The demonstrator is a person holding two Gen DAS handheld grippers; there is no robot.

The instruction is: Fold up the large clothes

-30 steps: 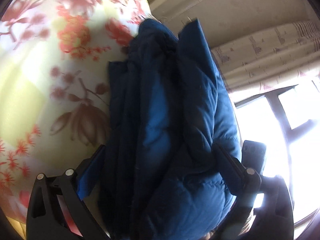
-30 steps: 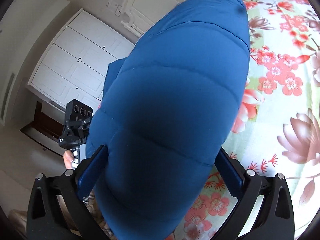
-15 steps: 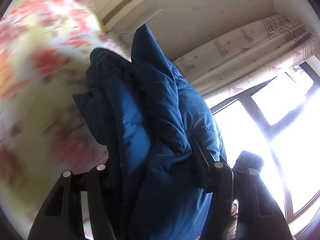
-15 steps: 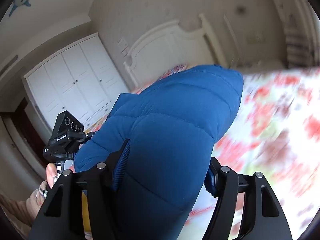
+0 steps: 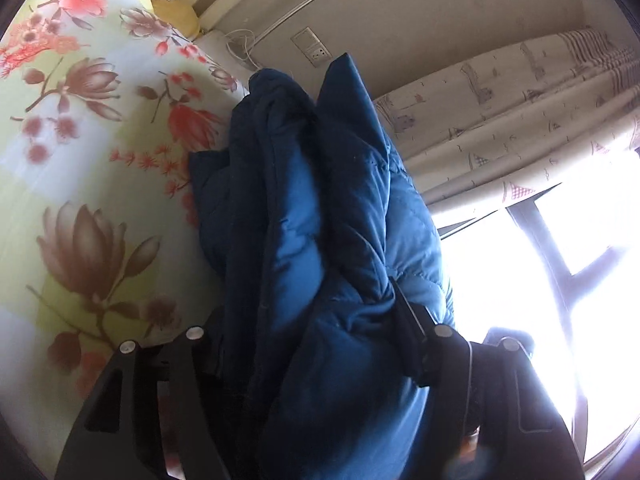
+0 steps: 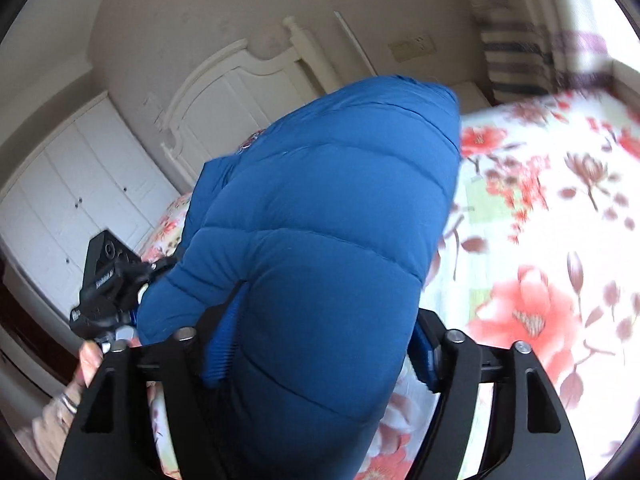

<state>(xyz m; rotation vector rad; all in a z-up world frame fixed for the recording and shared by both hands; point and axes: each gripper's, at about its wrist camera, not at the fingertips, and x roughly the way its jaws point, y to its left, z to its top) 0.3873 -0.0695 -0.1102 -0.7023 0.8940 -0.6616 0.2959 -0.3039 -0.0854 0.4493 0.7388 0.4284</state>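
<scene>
Now, through my left wrist camera, the left claw (image 5: 308, 340) is clamped on a thick bunch of the blue puffer jacket (image 5: 320, 240), and compared with half a second ago the blur is gone and the flowered bed (image 5: 80, 184) fills the side left of the jacket again, so I judge my swing has settled with the bundle hanging over the bed, not yet laid down. Right of the jacket I see the printed curtain (image 5: 520, 112) and a glaring window (image 5: 560, 280), with a wall socket (image 5: 314, 49) just above the jacket's top. Through my right wrist camera, the right claw (image 6: 320, 344) grips the jacket's (image 6: 328, 248) smooth quilted back, which rises and blocks the middle; the bed (image 6: 540, 240) lies right of it, less smeared than a moment ago. Behind the jacket stands the white headboard (image 6: 240, 92), with the white wardrobe (image 6: 72, 184) and my other gripper (image 6: 108, 284) to its left.
</scene>
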